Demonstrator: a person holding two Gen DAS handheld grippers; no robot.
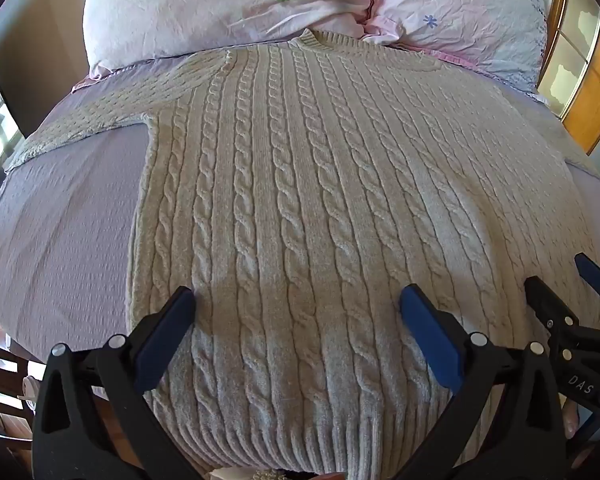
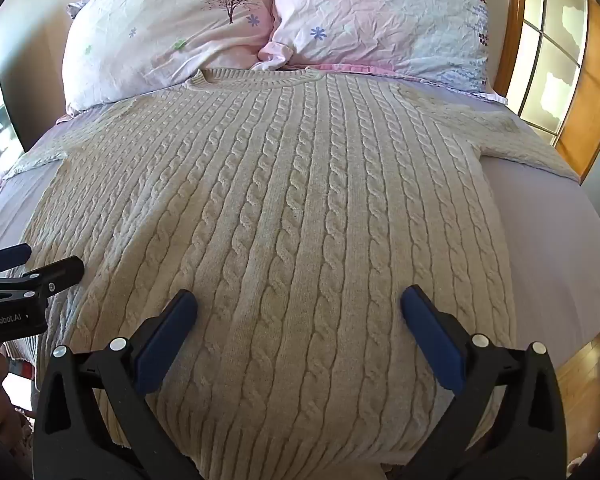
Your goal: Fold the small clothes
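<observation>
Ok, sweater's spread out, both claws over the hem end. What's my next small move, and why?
Probably lower the left claw and right claw onto the hem and pinch. Both are open and hold nothing; the sweater lies flat, sleeves out, unfolded.

Bright daylight fills both wrist views, evenly lighting the cable-knit sweater [image 1: 300,200] so its ridges cast fine, soft shadows between the cables. A faint, diffuse shadow lies on the knit just ahead of the left gripper [image 1: 296,304], and a similar one under the right gripper [image 2: 298,304]. Glare washes out the window [image 2: 552,60] at the right edge, and a bright patch burns at the far left of the left wrist view. Fisheye distortion bulges the bed [image 1: 60,220] into a dome, with black vignetting in every corner. The centre is sharp; the edges soften and smear slightly, and the pillows [image 2: 180,32] look mildly overexposed.
</observation>
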